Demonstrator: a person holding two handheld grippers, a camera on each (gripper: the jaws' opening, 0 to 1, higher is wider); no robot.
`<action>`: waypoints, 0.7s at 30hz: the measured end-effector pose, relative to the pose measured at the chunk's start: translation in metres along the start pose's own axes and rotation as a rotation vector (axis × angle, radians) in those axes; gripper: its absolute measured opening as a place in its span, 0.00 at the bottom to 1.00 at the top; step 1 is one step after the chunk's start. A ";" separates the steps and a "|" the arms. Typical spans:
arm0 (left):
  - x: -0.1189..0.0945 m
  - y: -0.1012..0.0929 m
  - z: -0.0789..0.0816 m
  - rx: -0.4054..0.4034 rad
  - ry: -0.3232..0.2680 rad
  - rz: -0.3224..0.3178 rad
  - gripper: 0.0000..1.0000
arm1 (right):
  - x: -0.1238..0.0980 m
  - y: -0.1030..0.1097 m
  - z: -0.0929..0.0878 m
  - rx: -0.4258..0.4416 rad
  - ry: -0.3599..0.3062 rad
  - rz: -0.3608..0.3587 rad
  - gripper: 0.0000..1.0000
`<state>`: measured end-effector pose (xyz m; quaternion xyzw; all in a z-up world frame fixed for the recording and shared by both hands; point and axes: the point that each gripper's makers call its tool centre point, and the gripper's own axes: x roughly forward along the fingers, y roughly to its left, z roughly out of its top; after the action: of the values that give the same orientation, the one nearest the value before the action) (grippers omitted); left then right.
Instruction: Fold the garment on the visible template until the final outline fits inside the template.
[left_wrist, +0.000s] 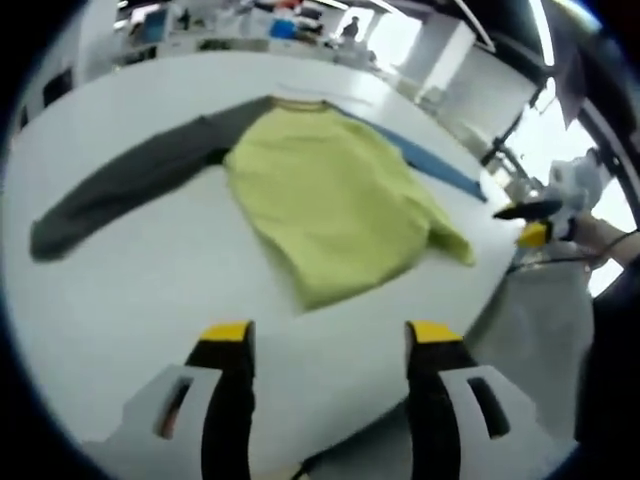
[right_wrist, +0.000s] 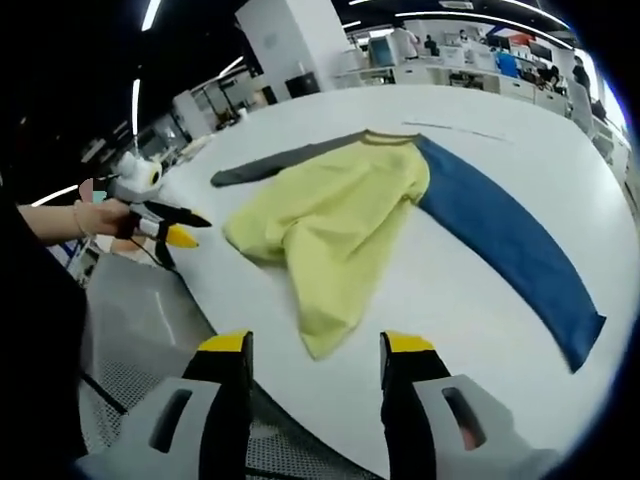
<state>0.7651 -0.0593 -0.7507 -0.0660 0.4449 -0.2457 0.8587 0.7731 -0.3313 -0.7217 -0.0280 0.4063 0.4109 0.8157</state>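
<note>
The left gripper (left_wrist: 328, 335) and right gripper (right_wrist: 312, 345) hover at opposite table (left_wrist: 120, 290) edges, jaws wide and empty. The shirt (left_wrist: 330, 200) lies flat ahead of both, collar away, its grey sleeve (left_wrist: 120, 190) and blue sleeve (right_wrist: 510, 235) spread sideways, hem crumpled nearest the grippers.

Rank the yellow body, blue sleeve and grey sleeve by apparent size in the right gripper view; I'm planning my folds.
1. Yellow body
2. Blue sleeve
3. Grey sleeve, though it lies farther from the camera, so its true size may match the blue one.
</note>
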 end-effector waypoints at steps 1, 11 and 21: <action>0.002 0.002 0.001 -0.001 -0.003 0.001 0.54 | 0.003 -0.001 -0.001 0.001 0.003 0.002 0.50; 0.016 0.010 0.000 0.019 0.002 -0.003 0.48 | 0.020 -0.002 -0.010 -0.009 0.051 0.015 0.46; 0.026 0.012 0.004 0.057 -0.008 -0.002 0.40 | 0.036 -0.005 -0.016 -0.027 0.079 0.010 0.42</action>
<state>0.7851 -0.0620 -0.7717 -0.0427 0.4343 -0.2589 0.8617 0.7783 -0.3175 -0.7580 -0.0530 0.4326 0.4189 0.7966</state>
